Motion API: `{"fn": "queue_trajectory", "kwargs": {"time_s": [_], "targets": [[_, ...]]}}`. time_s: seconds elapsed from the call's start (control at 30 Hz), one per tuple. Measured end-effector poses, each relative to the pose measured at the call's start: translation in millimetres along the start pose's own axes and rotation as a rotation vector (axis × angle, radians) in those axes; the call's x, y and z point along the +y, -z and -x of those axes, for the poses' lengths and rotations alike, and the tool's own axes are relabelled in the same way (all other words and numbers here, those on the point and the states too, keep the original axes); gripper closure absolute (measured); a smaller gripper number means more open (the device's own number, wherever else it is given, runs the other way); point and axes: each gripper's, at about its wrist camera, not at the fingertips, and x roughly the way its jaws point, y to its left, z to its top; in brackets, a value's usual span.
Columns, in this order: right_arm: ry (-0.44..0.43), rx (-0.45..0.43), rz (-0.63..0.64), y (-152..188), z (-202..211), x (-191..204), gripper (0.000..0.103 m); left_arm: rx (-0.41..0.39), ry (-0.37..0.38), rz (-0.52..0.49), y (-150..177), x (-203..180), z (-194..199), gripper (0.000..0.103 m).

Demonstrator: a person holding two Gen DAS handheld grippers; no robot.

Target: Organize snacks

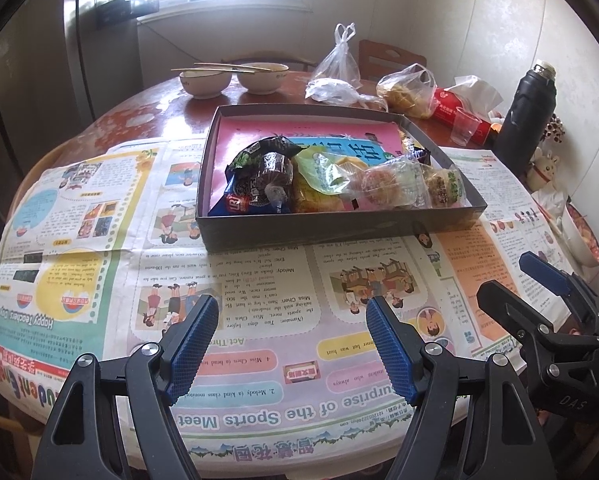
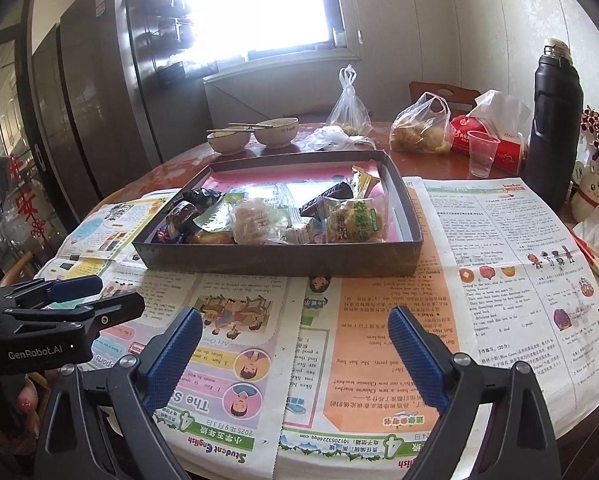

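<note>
Left gripper (image 1: 291,344) and right gripper (image 2: 295,354): the jaws of both stand spread wide with nothing between the blue ribbed pads (image 1: 189,350), poised side by side over the near edge of the desk (image 1: 147,116). Each gripper appears at the margin of the other's view.

Beneath both lies a spread of newspaper (image 1: 259,320), printed in English and Chinese, which covers the near half of the round, reddish desk.

Shallow dark cardboard box (image 1: 339,228): it rests on the newspaper, straight ahead of the grippers and well apart from them. A pink and blue printed sheet (image 1: 299,130) lines its floor. The snacks (image 1: 339,184) lie heaped along its near wall: dark wrapped packets (image 1: 259,176) at the left, a yellow-orange packet (image 1: 311,196) and clear-wrapped round cakes (image 1: 383,188) in the middle, a green-printed packet (image 2: 355,218) at the right. The far half of the box shows only the lining.

Beyond the box, on bare desk: two pale bowls (image 1: 229,78) with chopsticks (image 1: 215,68) laid across their rims; their contents cannot be told. To the right stand a knotted clear plastic bag (image 1: 339,60), a second bag (image 1: 407,88) holding yellowish food, a red tissue pack (image 2: 487,136), a clear plastic cup (image 2: 481,152) and a tall black flask (image 2: 555,120).
</note>
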Motion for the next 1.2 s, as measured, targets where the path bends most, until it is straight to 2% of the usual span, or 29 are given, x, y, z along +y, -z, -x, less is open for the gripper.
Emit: {"fn": "queue_trajectory", "kwargs": {"time_s": [1.2], "targets": [[0.021, 0.009, -0.004, 1.5, -3.4, -2.9, 0.008, 0.010, -0.016, -0.007, 2.8, 1.8, 0.5, 0.025]]}}
